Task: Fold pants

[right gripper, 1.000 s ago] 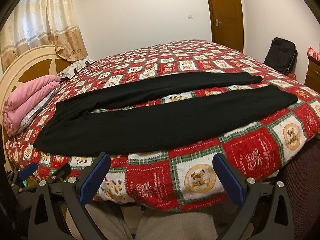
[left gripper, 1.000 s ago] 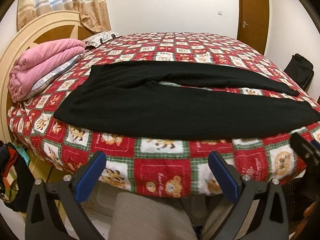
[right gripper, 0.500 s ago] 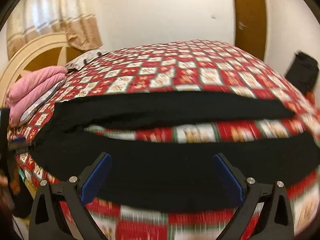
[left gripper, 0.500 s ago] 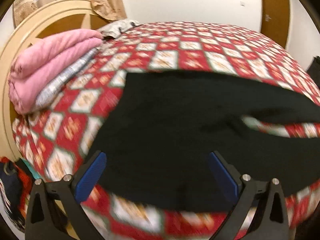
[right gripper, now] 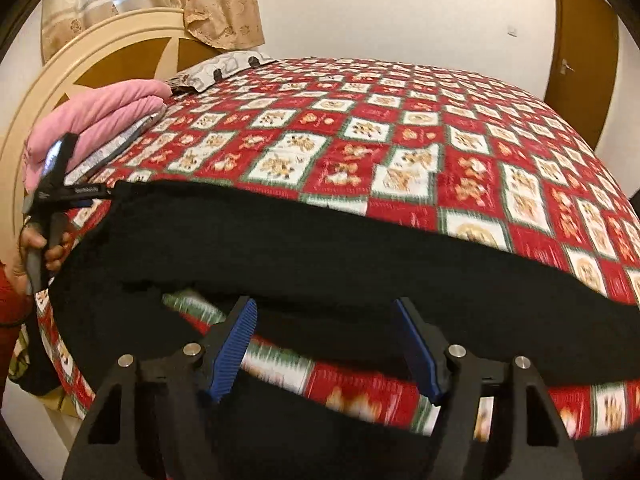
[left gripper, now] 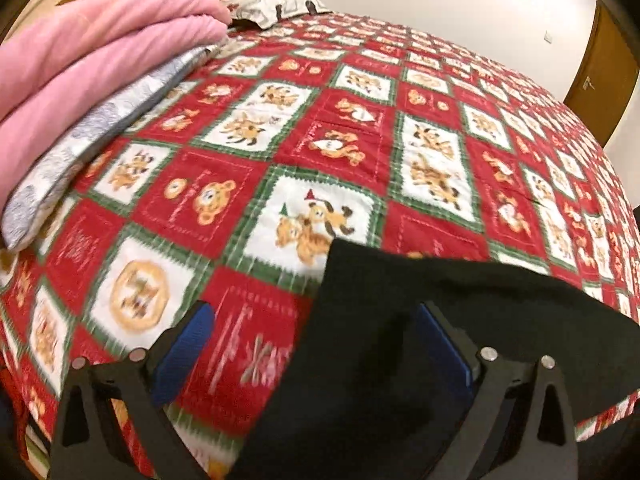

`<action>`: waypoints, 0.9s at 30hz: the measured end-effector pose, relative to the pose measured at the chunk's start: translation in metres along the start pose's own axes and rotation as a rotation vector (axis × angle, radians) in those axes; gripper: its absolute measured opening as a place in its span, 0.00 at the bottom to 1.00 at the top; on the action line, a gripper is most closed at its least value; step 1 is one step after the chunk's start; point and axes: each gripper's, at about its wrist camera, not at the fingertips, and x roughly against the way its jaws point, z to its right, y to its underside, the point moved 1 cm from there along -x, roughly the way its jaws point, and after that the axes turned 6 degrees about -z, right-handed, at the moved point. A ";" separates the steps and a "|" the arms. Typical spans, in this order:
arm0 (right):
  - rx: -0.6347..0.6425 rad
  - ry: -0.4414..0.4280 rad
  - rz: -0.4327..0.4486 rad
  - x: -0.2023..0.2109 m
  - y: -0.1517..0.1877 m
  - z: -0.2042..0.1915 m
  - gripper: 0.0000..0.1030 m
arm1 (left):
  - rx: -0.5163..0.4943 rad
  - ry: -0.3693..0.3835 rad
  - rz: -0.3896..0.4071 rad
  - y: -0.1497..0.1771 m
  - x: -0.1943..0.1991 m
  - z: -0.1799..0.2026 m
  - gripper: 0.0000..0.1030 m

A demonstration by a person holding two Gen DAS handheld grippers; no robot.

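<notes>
Barely begun: the long black knit pants [right gripper: 320, 248] lie unfolded across the red patchwork-quilted bed [right gripper: 440, 136]. Left claw [left gripper: 316, 344] gapes over the waist corner; right claw [right gripper: 326, 344], just narrowing, grips nothing yet.

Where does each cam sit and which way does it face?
Left wrist: on the left gripper, angled down at the waist corner of the black fabric pants; own blue-padded fingers only.
Right wrist: on the right gripper, over the pants' legs; own fingers, plus the left hand.
Shared: pants, red patchwork quilt, folded pink blanket.
</notes>
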 end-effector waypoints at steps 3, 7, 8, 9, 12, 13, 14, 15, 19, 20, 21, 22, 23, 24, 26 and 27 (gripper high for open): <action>0.021 -0.019 0.007 -0.012 -0.024 0.010 0.69 | 0.007 0.024 -0.019 -0.011 -0.015 0.001 0.98; 0.069 -0.064 -0.044 -0.045 -0.057 0.023 0.70 | -0.008 0.014 -0.031 -0.016 -0.028 0.009 0.98; 0.102 -0.065 -0.066 -0.057 -0.064 0.024 0.70 | -0.028 0.002 -0.024 -0.016 -0.028 0.013 0.98; 0.134 -0.058 -0.088 -0.068 -0.069 0.025 0.70 | -0.036 0.001 -0.023 -0.016 -0.027 0.014 0.98; 0.175 -0.049 -0.138 -0.094 -0.079 0.032 0.70 | -0.026 0.028 -0.026 -0.020 -0.025 0.014 0.95; 0.176 -0.074 -0.156 -0.102 -0.082 0.035 0.69 | -0.019 0.038 -0.026 -0.022 -0.025 0.012 0.94; 0.172 -0.103 -0.179 -0.111 -0.086 0.040 0.69 | -0.011 0.051 -0.027 -0.024 -0.025 0.010 0.92; 0.171 -0.114 -0.193 -0.117 -0.087 0.042 0.69 | -0.006 0.057 -0.027 -0.025 -0.025 0.010 0.90; 0.192 -0.103 -0.293 -0.148 -0.083 0.049 0.69 | -0.055 0.003 -0.018 -0.026 -0.028 0.020 0.81; 0.207 -0.101 -0.273 -0.146 -0.082 0.046 0.67 | -0.073 0.007 -0.004 -0.024 -0.027 0.023 0.72; 0.230 -0.106 -0.271 -0.144 -0.082 0.043 0.52 | -0.079 0.022 0.005 -0.024 -0.025 0.025 0.60; 0.245 -0.136 -0.276 -0.141 -0.081 0.040 0.27 | -0.077 0.045 0.008 -0.024 -0.023 0.025 0.55; 0.235 -0.165 -0.287 -0.138 -0.081 0.038 0.16 | -0.069 0.057 0.010 -0.024 -0.022 0.026 0.50; 0.223 -0.169 -0.299 -0.136 -0.080 0.036 0.11 | -0.062 0.055 0.012 -0.024 -0.021 0.026 0.45; 0.236 -0.137 -0.296 -0.129 -0.077 0.031 0.05 | -0.048 0.072 0.016 -0.025 -0.019 0.025 0.30; 0.241 -0.129 -0.287 -0.123 -0.076 0.028 0.04 | -0.030 0.099 0.017 -0.025 -0.017 0.023 0.25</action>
